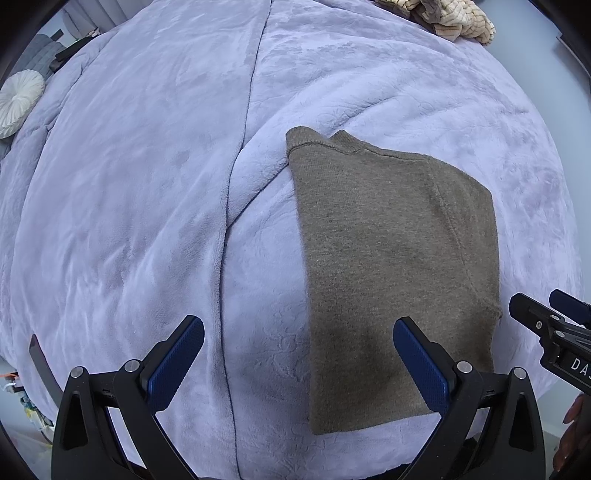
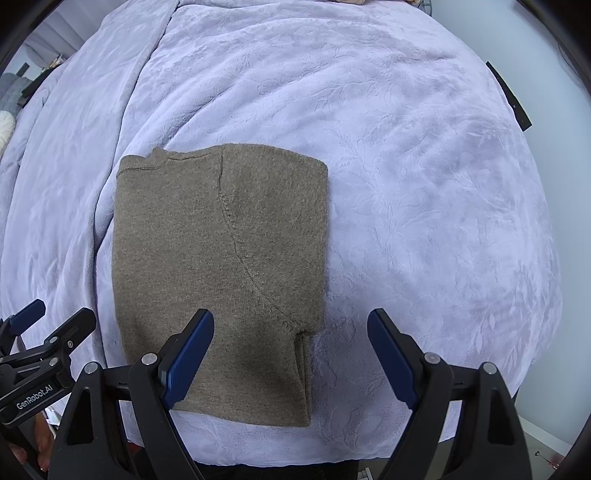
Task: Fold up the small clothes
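Both our tools hang spread and empty, the left tool (image 1: 298,354) and right tool (image 2: 291,347) above the near end of a folded brown knit garment (image 2: 221,266). It lies flat on the lavender plush bed cover (image 2: 424,184); beyond, we see a cream knit heap (image 1: 454,18).

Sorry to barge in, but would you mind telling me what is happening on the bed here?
A person is folding small clothes with a handheld claw in each hand. A brown knit garment lies folded into a narrow rectangle on the lavender blanket. The left claw and the right claw both hang open above its near end, gripping nothing. More cream knitwear waits at the far edge of the bed.
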